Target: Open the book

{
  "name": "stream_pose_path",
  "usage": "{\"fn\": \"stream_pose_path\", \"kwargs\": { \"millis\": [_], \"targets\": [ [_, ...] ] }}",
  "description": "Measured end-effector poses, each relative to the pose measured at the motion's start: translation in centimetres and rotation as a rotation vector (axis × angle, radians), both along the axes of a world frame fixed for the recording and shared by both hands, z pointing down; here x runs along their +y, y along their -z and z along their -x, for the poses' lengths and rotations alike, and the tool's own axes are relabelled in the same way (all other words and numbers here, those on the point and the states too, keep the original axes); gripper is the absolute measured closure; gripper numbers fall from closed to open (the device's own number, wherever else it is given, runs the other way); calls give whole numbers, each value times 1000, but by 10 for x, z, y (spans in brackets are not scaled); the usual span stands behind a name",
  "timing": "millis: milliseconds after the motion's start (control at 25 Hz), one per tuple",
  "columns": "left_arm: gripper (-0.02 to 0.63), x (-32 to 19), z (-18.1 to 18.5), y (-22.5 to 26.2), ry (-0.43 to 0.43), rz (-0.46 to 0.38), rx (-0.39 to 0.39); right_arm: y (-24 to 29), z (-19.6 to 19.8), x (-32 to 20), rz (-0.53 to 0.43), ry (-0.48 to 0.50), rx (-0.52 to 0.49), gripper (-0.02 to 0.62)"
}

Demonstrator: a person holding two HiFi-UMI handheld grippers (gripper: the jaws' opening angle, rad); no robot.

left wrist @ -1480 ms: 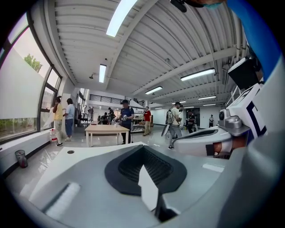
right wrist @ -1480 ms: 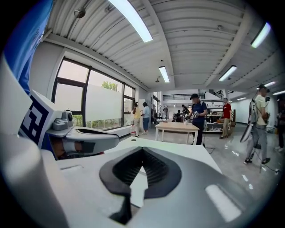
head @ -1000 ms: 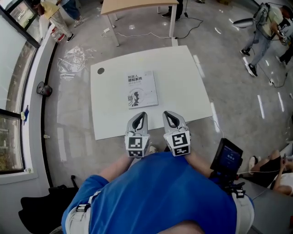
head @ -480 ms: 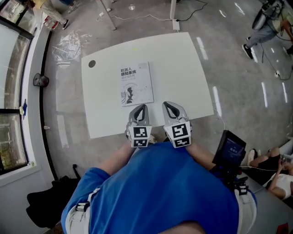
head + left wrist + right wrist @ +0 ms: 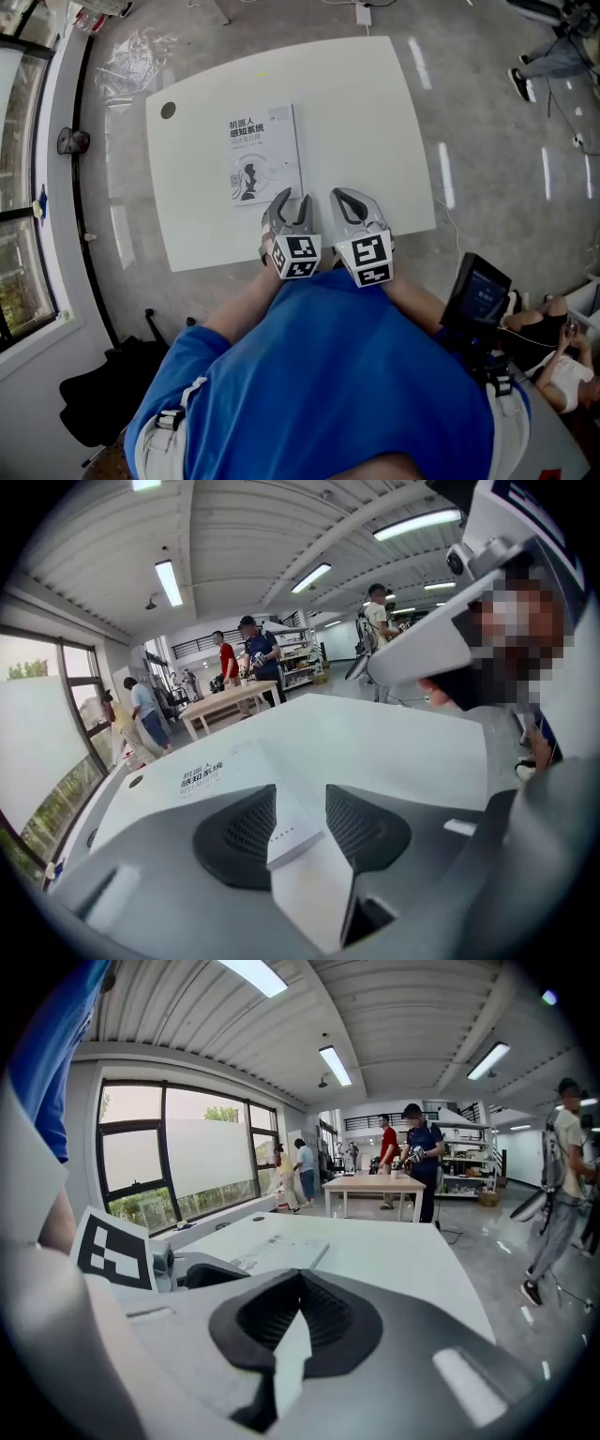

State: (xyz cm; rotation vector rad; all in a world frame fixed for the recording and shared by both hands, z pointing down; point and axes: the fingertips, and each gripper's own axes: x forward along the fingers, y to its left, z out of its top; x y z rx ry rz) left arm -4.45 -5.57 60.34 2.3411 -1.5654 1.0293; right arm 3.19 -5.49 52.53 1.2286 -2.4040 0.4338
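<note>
A closed white book (image 5: 262, 155) with dark print on its cover lies flat on the white table (image 5: 366, 112), left of centre. My left gripper (image 5: 291, 204) hangs over the book's near right corner. Its jaws are opening, and in the left gripper view that corner of the book (image 5: 220, 771) shows in the gap of the left gripper (image 5: 300, 794), with neither pad pressing on it. My right gripper (image 5: 339, 197) sits just to the right, off the book, over bare table. In the right gripper view the right gripper (image 5: 298, 1277) is shut and empty, with the book (image 5: 277, 1252) ahead to its left.
A small dark round cap (image 5: 168, 110) sits in the table's far left corner. A black screen device (image 5: 478, 295) stands on the floor at my right. A wooden table (image 5: 375, 1185) and several people are farther off. Windows line the left wall.
Both grippers have come forward and down over the table's near edge toward the book. The left gripper's jaws, shut before, now stand apart over the book's near corner.
</note>
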Motion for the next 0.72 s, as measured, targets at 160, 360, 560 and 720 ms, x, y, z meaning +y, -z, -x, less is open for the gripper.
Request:
{"fn": "stream_pose_path", "kwargs": {
  "millis": [160,360,560,720],
  "targets": [
    [430,-27,-11,-21,48,31,-54,-11,-16,-27,24,26,-9,592],
    [430,-69,-30,-34,90,56,-92,-22,-38,-75,54,66,-19,592],
    [431,-65,-24,-40,132,67,-118,-22,-37,-73,59,96,-25,592],
    [431,-61,-17,-44,160,72,-134,-22,-34,-70,61,113,-24,592]
  ]
}}
